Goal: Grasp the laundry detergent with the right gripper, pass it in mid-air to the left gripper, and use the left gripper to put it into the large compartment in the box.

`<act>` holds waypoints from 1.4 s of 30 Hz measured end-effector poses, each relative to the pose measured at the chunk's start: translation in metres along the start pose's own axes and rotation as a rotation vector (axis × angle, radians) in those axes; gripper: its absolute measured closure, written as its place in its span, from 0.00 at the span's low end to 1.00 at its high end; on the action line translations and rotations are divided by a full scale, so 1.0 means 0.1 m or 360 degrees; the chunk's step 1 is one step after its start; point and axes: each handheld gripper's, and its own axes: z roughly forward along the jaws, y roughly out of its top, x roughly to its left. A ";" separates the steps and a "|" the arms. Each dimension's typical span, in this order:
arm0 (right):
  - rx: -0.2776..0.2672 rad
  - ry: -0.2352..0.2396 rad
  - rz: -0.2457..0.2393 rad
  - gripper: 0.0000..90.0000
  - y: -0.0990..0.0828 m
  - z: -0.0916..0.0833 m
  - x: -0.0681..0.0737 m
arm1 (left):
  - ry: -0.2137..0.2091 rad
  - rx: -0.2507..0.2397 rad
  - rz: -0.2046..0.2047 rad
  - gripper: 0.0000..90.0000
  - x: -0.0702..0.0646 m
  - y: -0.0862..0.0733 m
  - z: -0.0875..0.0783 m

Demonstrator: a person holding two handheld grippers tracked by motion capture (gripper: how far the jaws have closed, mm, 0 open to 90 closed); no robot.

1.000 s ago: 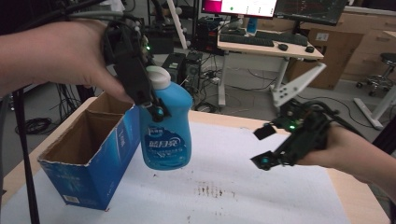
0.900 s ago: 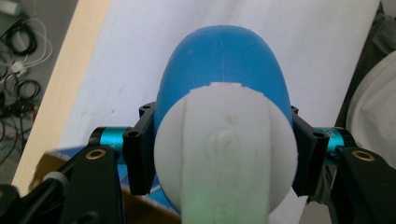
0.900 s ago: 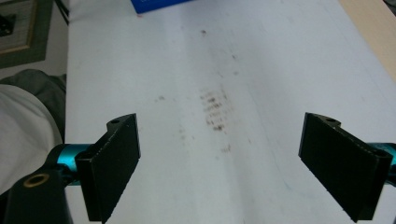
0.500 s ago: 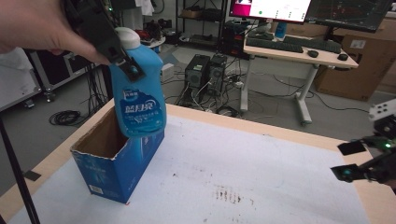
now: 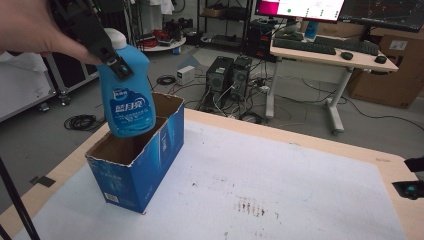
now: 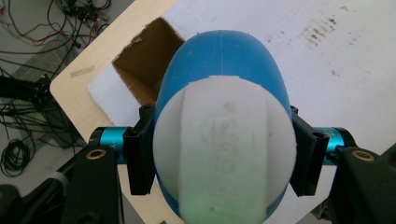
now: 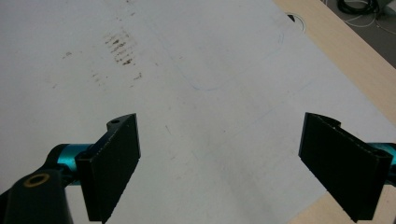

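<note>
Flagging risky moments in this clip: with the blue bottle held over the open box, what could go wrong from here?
1. The left gripper clamps the blue bottle only near its white cap; the heavy body could swing or slip.
2. The bottle hangs tilted above the box, so its base may catch the torn cardboard rim.
3. The right gripper is open, away from the box, which might tip or slide.
</note>
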 end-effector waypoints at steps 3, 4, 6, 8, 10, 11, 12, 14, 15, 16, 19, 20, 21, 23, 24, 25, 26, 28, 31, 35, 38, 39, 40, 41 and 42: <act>-0.0006 -0.0007 0.0006 0.13 -0.01 -0.01 -0.01 | 0.0007 0.0011 -0.0025 0.43 0.01 -0.04 0.06; -0.0006 -0.0007 0.0006 0.13 -0.01 -0.01 -0.01 | 0.0007 0.0011 -0.0025 0.43 0.01 -0.04 0.06; -0.0005 -0.0012 0.0011 0.13 -0.01 -0.01 -0.01 | 0.0014 0.0026 -0.0035 0.43 0.02 -0.07 0.14; 0.0003 -0.0012 0.0001 0.13 -0.01 0.00 -0.01 | 0.0012 0.0049 -0.0039 0.43 0.02 -0.10 0.23; 0.0006 -0.0010 -0.0001 0.13 -0.01 0.00 0.00 | 0.0005 0.0070 -0.0041 0.43 0.03 -0.14 0.32; 0.0012 -0.0013 -0.0008 0.13 0.00 0.01 0.01 | 0.0001 0.0077 -0.0043 0.43 0.03 -0.15 0.36; 0.0012 -0.0011 -0.0013 0.13 0.00 0.01 0.01 | -0.0006 0.0086 -0.0045 0.43 0.03 -0.17 0.40; 0.0021 -0.0020 -0.0017 0.13 0.00 0.02 0.02 | -0.0013 0.0097 -0.0048 0.43 0.03 -0.20 0.49; 0.0023 -0.0023 -0.0019 0.13 0.00 0.02 0.02 | -0.0016 0.0105 -0.0047 0.43 0.03 -0.22 0.53; 0.0020 -0.0022 -0.0018 0.13 0.00 0.02 0.02 | -0.0018 0.0114 -0.0049 0.43 0.03 -0.23 0.58; 0.0021 -0.0024 -0.0022 0.13 0.00 0.01 0.02 | -0.0014 0.0136 -0.0043 0.43 0.03 -0.30 0.75; 0.0025 -0.0025 -0.0018 0.13 0.00 0.01 0.02 | -0.0015 0.0142 -0.0048 0.43 0.03 -0.32 0.79; 0.0027 -0.0028 -0.0015 0.13 0.00 0.02 0.02 | -0.0015 0.0142 -0.0052 0.43 0.02 -0.35 0.83; 0.0028 -0.0031 -0.0014 0.13 0.00 0.02 0.02 | -0.0023 0.0146 -0.0065 0.43 0.02 -0.39 0.91; 0.0023 -0.0030 -0.0013 0.13 0.00 0.01 0.03 | -0.0030 0.0150 -0.0065 0.43 0.02 -0.41 0.95; 0.0023 -0.0028 -0.0012 0.13 0.00 0.01 0.03 | -0.0039 0.0154 -0.0061 0.43 0.02 -0.43 0.99; 0.0025 -0.0029 -0.0015 0.13 0.00 0.01 0.03 | -0.0045 0.0160 -0.0064 0.43 0.01 -0.44 1.03; 0.0024 -0.0031 -0.0013 0.13 0.00 0.01 0.03 | -0.0052 0.0171 -0.0063 0.43 0.00 -0.47 1.09; 0.0034 -0.0034 -0.0019 0.13 0.00 0.01 0.03 | -0.0054 0.0179 -0.0058 0.43 -0.01 -0.49 1.15; 0.0042 -0.0032 -0.0014 0.13 -0.02 0.02 0.03 | -0.0065 0.0203 -0.0044 0.43 0.00 -0.53 1.26; 0.0049 -0.0036 -0.0009 0.13 -0.03 0.03 0.03 | -0.0067 0.0217 -0.0028 0.43 0.00 -0.55 1.34; 0.0047 -0.0035 -0.0012 0.13 -0.03 0.03 0.03 | -0.0069 0.0217 -0.0032 0.43 0.00 -0.56 1.36; 0.0049 -0.0034 -0.0010 0.13 -0.03 0.04 0.03 | -0.0069 0.0220 -0.0029 0.43 0.00 -0.57 1.38; 0.0049 -0.0034 -0.0010 0.13 -0.03 0.04 0.03 | -0.0069 0.0220 -0.0029 0.43 0.00 -0.57 1.38; 0.0049 -0.0035 -0.0011 0.13 -0.03 0.04 0.03 | -0.0073 0.0232 -0.0023 0.43 -0.01 -0.58 1.42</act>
